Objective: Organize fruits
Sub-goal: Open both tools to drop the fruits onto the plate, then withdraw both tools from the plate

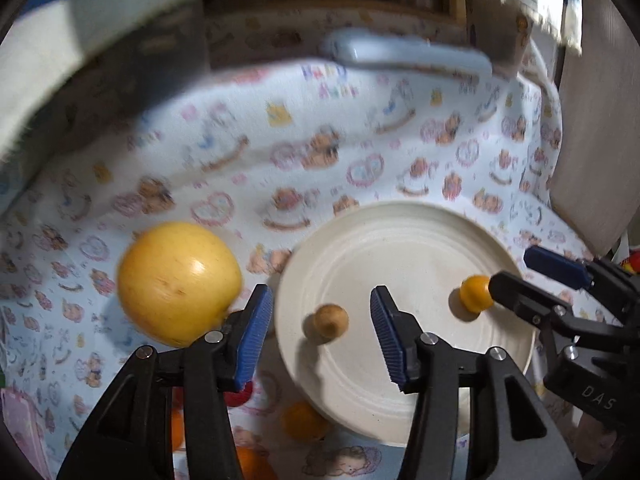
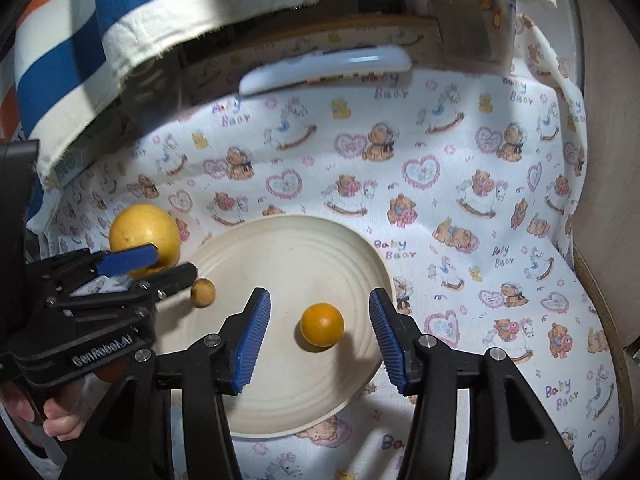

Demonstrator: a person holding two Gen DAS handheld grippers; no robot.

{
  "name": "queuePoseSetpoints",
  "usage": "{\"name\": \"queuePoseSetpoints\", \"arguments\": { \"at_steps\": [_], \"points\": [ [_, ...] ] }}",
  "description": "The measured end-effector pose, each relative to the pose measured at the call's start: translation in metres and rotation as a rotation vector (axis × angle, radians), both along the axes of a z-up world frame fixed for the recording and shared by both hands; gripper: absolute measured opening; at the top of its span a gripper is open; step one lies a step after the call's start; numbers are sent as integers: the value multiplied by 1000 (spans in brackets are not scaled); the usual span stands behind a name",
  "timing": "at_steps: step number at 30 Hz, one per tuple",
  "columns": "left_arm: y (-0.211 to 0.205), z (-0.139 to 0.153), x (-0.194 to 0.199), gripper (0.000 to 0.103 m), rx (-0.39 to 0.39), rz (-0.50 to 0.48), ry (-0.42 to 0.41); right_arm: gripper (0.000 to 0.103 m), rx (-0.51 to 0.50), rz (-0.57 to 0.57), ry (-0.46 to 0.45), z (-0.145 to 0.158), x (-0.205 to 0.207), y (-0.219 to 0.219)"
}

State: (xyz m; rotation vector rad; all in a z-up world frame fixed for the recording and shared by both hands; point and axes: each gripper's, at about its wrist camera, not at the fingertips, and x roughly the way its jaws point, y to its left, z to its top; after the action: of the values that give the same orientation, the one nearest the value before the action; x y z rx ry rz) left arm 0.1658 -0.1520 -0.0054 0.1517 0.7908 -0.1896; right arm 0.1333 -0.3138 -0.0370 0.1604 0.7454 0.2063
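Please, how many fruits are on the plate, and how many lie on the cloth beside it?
On the plate: 2 (small orange fruit, small brown fruit)
On the cloth, clearly seen: 1 (large yellow fruit)
Total: 3; others near the left tool are partly hidden.

Two small fruits (image 2: 322, 324) on the plate (image 2: 288, 240); large fruit (image 2: 144, 236) beside it.

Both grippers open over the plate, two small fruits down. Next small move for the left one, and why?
Probably swing the left gripper left toward the large yellow fruit. Its pads stand clear of the brown fruit, which lies on the plate with the small orange fruit; the right gripper is open too. The yellow one sits on the cloth, outside the plate.
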Motion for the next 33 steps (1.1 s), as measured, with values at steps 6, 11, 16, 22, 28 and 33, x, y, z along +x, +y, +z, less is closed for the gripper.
{"name": "queuePoseSetpoints", "arguments": {
  "at_steps": [6, 11, 16, 22, 28, 33],
  "points": [
    [29, 41, -28, 58, -58, 19, -128, 55, -13, 10, -79, 24, -16, 6],
    [55, 67, -60, 85, -96, 35, -261, 61, -3, 19, -136, 40, -31, 12],
    [84, 82, -91, 102, -106, 69, -371, 80, -2, -15, -249, 55, -51, 15],
    [115, 86, -115, 102, -103, 108, -412, 101, 23, -22, -347, 70, -70, 23],
    [149, 87, -140, 102, -80, 152, -461, 103, 26, -32, -344, 85, -75, 34],
    [173, 84, -153, 102, -108, 181, -499, 103, 54, -31, -404, 104, -86, 51]
  ]
}}
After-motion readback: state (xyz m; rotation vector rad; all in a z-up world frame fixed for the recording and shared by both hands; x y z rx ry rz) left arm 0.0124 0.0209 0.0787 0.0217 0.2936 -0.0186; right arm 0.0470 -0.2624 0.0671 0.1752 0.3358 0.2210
